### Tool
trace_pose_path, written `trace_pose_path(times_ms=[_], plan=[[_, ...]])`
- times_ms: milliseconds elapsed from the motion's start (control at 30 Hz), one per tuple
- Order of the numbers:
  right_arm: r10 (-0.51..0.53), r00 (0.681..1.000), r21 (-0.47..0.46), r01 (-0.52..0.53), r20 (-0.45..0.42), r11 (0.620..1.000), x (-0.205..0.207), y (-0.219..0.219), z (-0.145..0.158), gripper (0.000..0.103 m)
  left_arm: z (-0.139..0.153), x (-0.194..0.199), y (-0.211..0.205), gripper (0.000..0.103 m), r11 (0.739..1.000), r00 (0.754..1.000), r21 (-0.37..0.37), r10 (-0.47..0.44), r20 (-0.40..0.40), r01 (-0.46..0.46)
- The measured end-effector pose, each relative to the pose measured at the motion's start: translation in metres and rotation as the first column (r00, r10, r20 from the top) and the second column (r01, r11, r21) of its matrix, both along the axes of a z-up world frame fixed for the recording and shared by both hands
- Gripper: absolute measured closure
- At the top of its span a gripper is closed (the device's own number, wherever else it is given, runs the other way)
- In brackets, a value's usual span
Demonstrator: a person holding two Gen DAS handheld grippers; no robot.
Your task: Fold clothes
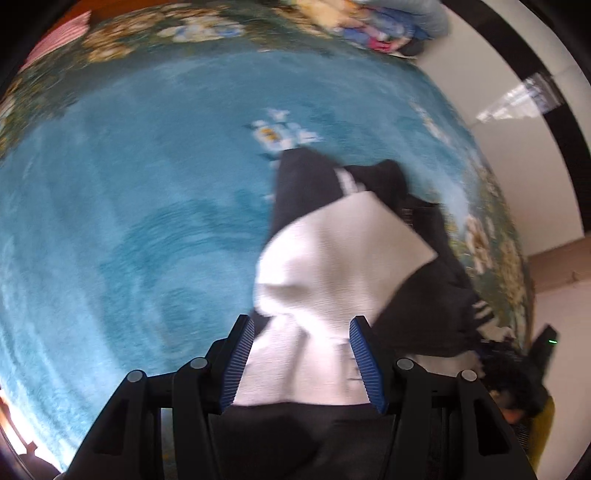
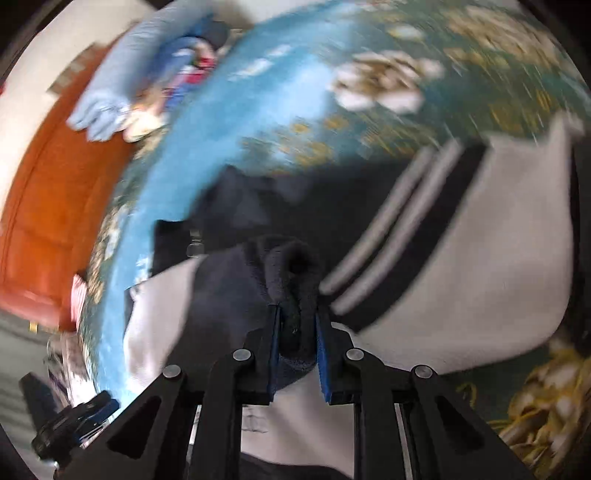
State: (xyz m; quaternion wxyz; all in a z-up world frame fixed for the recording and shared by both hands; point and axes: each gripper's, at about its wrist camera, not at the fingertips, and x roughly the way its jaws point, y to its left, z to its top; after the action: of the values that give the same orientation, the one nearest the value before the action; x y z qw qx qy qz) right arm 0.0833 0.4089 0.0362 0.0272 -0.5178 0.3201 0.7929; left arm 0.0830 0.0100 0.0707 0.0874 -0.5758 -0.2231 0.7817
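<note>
A black and white jacket (image 1: 343, 254) with white stripes lies crumpled on a blue floral carpet (image 1: 129, 221). My left gripper (image 1: 301, 332) is open, its blue pads either side of the white fabric, not pinching it. In the right wrist view my right gripper (image 2: 297, 325) is shut on a dark fleecy fold of the jacket (image 2: 291, 266). The white panel and striped band (image 2: 461, 240) spread to the right. The view is blurred by motion.
A pile of other clothes (image 1: 388, 26) lies at the carpet's far edge, also seen in the right wrist view (image 2: 147, 81). An orange wooden panel (image 2: 55, 203) stands at left. White floor (image 1: 498, 110) borders the carpet on the right.
</note>
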Motion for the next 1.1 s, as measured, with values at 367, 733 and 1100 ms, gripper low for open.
trace_pose_path(times_ms=[367, 733, 1100], plan=[[0.038, 0.995, 0.172, -0.022, -0.091, 0.985, 0.014, -0.011, 0.042, 0.078, -0.017, -0.029, 0.062, 0.045, 0.974, 0.978, -0.093, -0.205, 0.039, 0.208], [0.085, 0.996, 0.053, -0.086, 0.029, 0.995, 0.01, -0.032, -0.006, 0.077, -0.04, -0.024, 0.066, 0.045, 0.952, 0.959, -0.133, -0.259, 0.119, 0.274], [-0.219, 0.974, 0.533, 0.215, -0.058, 0.818, 0.087, 0.061, 0.068, 0.058, -0.029, 0.014, 0.01, 0.042, 0.995, 0.993, -0.017, -0.099, 0.065, 0.101]])
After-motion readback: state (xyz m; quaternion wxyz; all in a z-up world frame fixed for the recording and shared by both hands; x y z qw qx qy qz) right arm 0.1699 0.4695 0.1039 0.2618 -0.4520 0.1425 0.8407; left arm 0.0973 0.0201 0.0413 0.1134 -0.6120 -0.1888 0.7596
